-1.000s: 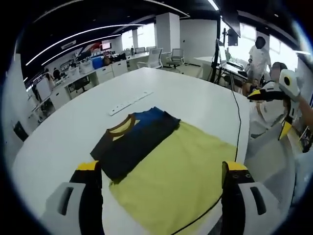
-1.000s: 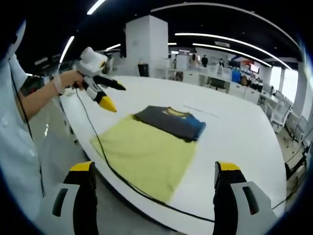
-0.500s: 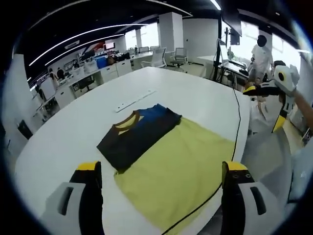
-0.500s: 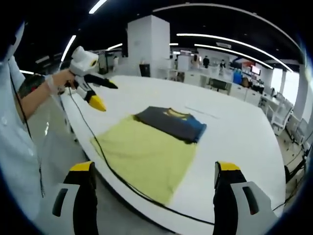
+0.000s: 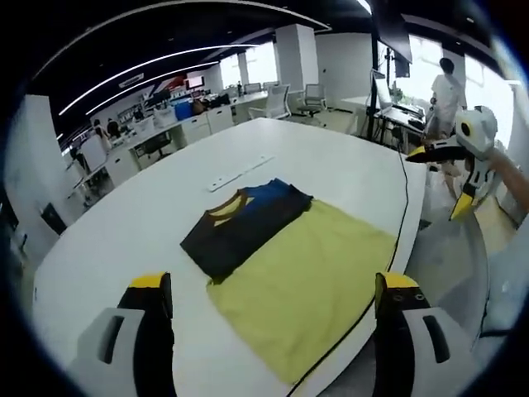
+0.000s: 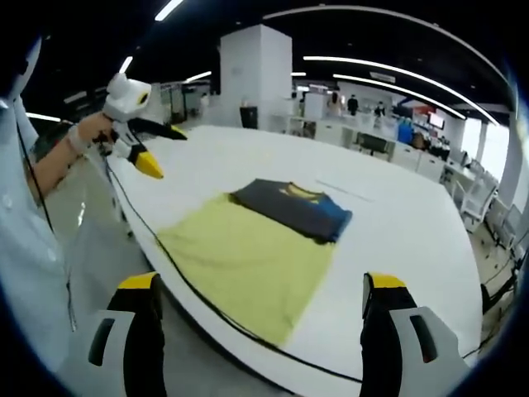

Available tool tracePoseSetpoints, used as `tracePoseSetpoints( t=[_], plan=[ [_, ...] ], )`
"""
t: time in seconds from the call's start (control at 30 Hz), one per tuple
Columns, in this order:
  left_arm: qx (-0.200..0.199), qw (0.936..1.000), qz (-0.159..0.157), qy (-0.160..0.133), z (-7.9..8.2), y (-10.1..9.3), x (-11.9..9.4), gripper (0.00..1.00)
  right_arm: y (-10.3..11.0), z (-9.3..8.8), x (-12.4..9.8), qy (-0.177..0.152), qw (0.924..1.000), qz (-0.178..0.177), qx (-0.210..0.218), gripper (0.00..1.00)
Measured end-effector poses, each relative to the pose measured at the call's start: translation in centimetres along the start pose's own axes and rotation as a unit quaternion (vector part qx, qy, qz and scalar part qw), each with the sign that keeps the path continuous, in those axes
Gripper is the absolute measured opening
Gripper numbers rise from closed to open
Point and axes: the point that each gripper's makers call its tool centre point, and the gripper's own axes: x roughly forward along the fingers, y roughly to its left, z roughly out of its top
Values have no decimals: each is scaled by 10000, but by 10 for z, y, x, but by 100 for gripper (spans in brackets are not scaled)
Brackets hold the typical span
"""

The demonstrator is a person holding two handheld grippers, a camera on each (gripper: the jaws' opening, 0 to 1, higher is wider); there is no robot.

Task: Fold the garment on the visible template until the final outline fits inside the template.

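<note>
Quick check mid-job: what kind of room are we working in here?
Most likely an open-plan office. A large white table holds the folded garment and yellow template; behind it stand rows of desks, office chairs and strip ceiling lights.

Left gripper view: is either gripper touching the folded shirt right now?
No. The folded shirt lies alone on the yellow mat, with both grippers held off it.
</note>
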Motion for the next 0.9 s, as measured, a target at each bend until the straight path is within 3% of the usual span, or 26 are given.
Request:
tracePoseSetpoints(
  t=[0.9],
  plan=[
    [-358,9989,213,198,-43,6,-25,100,-1,-8,-4,62,9999,-106,79,100]
  ],
)
